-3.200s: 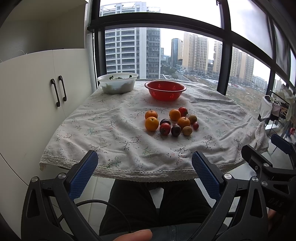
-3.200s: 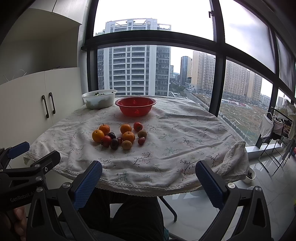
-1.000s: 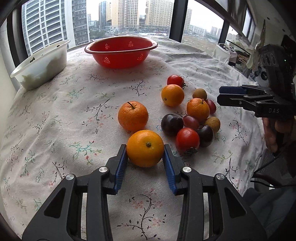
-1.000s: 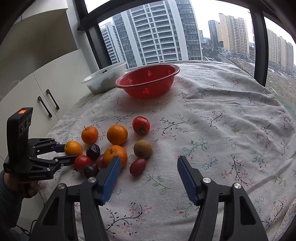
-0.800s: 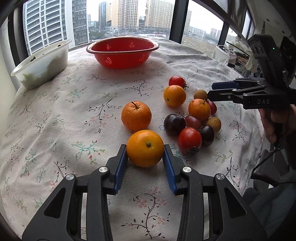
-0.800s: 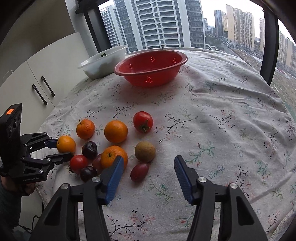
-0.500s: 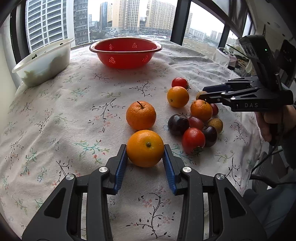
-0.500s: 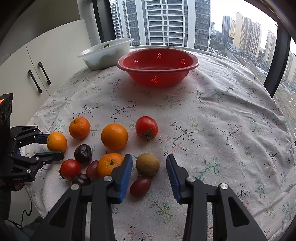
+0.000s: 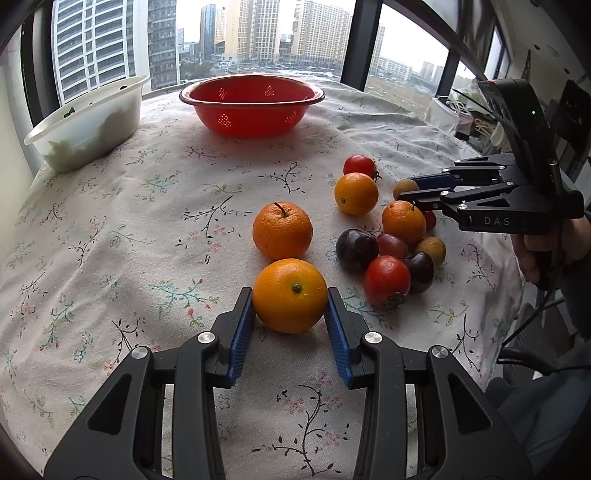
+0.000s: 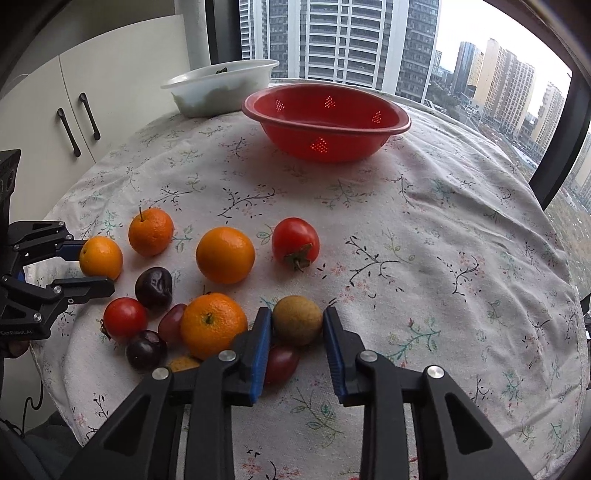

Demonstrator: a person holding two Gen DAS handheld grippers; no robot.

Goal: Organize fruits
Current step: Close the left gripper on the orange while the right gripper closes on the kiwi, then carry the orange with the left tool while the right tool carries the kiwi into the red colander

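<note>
Blue pads of the left gripper point(image 9: 290, 323) clamp an orange point(image 9: 290, 295) resting on the tablecloth point(image 9: 110, 229). Between the right gripper's point(image 10: 297, 338) just-narrowing jaws sits a brown-green fruit point(image 10: 297, 320), pads at its sides. Straight beyond both jaws, across open cloth, waits the red colander point(image 10: 327, 122).

Dark-framed window point(image 10: 332, 37) spans top of frame, high-rise blocks point(image 9: 314, 29) beyond, overcast daylight. White cabinet point(image 10: 92, 92) with black handles upper left. Floral tablecloth point(image 10: 443, 240) covers round table.
</note>
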